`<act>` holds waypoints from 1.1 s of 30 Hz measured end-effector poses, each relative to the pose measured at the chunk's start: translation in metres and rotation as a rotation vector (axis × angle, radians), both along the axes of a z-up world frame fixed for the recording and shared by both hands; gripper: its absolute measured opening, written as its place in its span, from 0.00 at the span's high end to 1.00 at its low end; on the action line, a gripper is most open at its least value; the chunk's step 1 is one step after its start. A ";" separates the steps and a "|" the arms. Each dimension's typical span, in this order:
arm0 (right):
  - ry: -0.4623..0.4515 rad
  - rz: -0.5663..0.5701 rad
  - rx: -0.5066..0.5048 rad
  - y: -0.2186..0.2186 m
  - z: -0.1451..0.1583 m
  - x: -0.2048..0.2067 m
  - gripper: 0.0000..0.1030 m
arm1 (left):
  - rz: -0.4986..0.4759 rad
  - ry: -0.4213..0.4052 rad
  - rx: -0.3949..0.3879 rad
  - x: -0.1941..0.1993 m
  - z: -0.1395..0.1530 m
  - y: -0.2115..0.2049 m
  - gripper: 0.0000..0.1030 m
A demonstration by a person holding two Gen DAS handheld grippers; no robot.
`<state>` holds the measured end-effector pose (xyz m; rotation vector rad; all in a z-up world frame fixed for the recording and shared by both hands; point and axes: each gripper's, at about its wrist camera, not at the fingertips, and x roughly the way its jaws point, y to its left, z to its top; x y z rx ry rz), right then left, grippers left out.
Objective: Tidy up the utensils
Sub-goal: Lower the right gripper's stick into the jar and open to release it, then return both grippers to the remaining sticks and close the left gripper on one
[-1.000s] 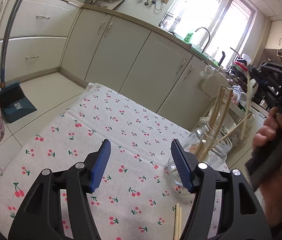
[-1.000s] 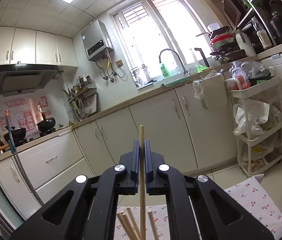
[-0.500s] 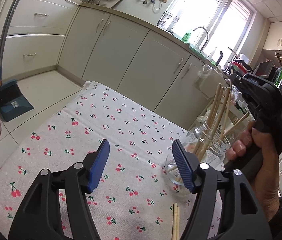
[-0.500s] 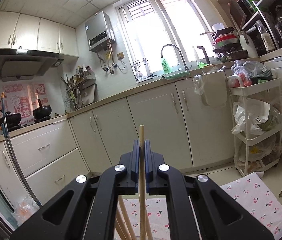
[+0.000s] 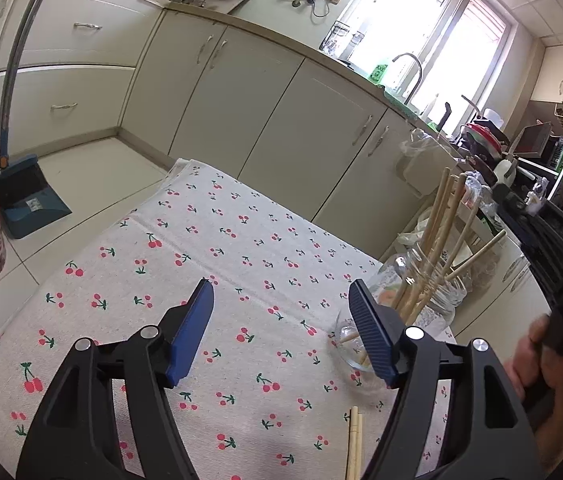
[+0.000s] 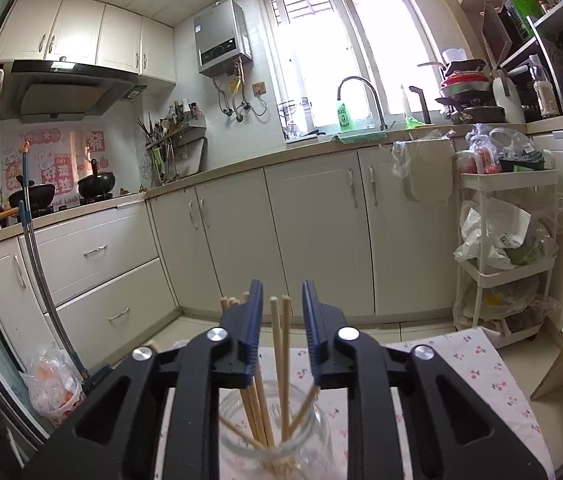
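A: Above the glass jar (image 6: 271, 436), the right gripper (image 6: 281, 332) has just been opening; its jaws stand a little apart with two chopsticks (image 6: 281, 344) upright between them, and the pads no longer press on either.

B: So those sticks stand in the jar with the rest?

A: Yes, they lean among the others, tips up. The jar sits near the far right edge of the cherry-print surface (image 5: 209, 256).

B: And the left gripper (image 5: 281, 320)?

A: Spread wide and empty, hovering over the cloth with its jaws having widened a touch. What matters lies just under it: a pair of loose chopsticks (image 5: 353, 440) flat on the surface, close to the left gripper's right finger, long axis running roughly along the line the gripper points.

B: Which hand is nearer?

A: The left, I judge; the right hand (image 5: 545, 364) is up by the jar. To pinch them across, the left gripper would probably need to drop and shift slightly right.
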<state>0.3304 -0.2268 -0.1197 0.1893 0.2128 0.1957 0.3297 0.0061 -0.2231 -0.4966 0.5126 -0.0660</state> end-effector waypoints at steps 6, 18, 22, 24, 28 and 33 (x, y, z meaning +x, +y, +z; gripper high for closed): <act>0.247 0.022 0.047 -0.009 -0.030 -0.055 0.73 | -0.005 0.025 0.003 0.001 0.000 0.001 0.35; 0.606 0.123 -0.061 0.038 -0.107 -0.071 0.73 | -0.069 0.065 0.045 -0.033 0.016 -0.001 0.28; 0.652 0.124 -0.120 0.044 -0.117 -0.067 0.73 | -0.092 0.078 0.057 -0.039 0.016 -0.002 0.27; 0.673 0.124 -0.161 0.048 -0.120 -0.065 0.73 | -0.099 0.086 0.062 -0.040 0.015 -0.002 0.26; 0.686 0.125 -0.215 0.044 -0.122 -0.065 0.75 | -0.107 0.101 0.070 -0.041 0.013 -0.003 0.26; 0.688 0.154 -0.253 0.041 -0.122 -0.064 0.77 | -0.126 0.130 0.081 -0.038 0.010 -0.007 0.25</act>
